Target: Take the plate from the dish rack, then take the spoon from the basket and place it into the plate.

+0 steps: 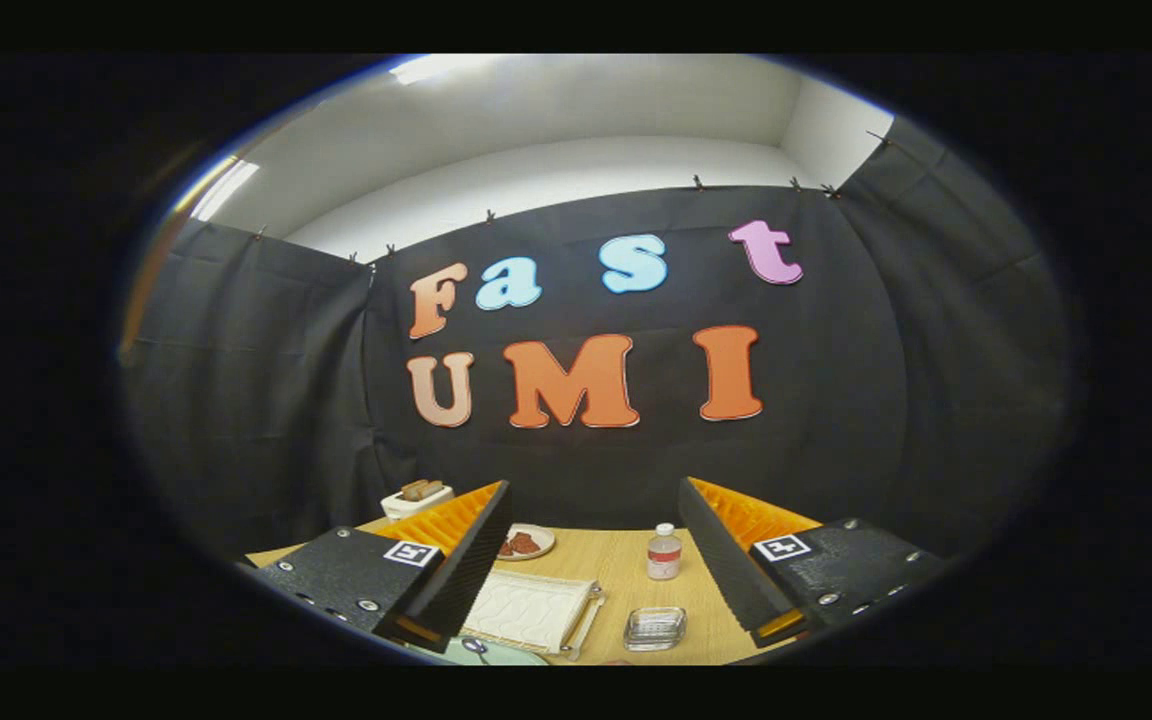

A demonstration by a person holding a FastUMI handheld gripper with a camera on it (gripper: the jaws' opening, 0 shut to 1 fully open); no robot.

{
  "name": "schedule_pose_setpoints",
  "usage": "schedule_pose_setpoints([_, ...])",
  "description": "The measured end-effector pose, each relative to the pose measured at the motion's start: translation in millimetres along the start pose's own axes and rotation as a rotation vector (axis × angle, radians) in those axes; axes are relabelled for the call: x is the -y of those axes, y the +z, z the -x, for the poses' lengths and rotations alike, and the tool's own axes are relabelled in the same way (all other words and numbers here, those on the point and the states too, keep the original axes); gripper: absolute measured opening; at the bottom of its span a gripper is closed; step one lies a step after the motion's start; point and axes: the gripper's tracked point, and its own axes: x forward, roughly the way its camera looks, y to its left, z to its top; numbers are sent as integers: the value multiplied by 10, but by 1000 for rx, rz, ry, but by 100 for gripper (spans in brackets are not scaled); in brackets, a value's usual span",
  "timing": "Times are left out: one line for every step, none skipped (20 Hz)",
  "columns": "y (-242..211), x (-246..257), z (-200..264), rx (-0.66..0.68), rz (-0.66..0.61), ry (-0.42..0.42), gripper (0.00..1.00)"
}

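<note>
Plainly spread wide, claw (596, 570), fingers well apart, gripping nothing and touching nothing, raised above the wooden surface (626, 570). Between the fingers: a white tray (528, 610), a small bottle (664, 552), a clear glass dish (654, 627). Nearest, at the tray's near corner, pale green plate (496, 655) with a spoon (476, 647) lying in it. Beyond, a small plate of brown food (526, 542) and a white toaster (414, 497).

- Black cloth (266, 400) hangs as the booth's wall on three sides, clipped along its top edge.
- White walls (576, 170) rise above it.
- Ceiling lights (226, 185) glow.
- A light wooden worktop (626, 570) meets the cloth's foot.
</note>
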Motion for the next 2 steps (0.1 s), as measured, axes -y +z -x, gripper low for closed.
schedule_pose_setpoints([-3, 2, 28, -3, -1, 0, 98])
schedule_pose_setpoints([-7, 18, 46, -6, -4, -2, 98])
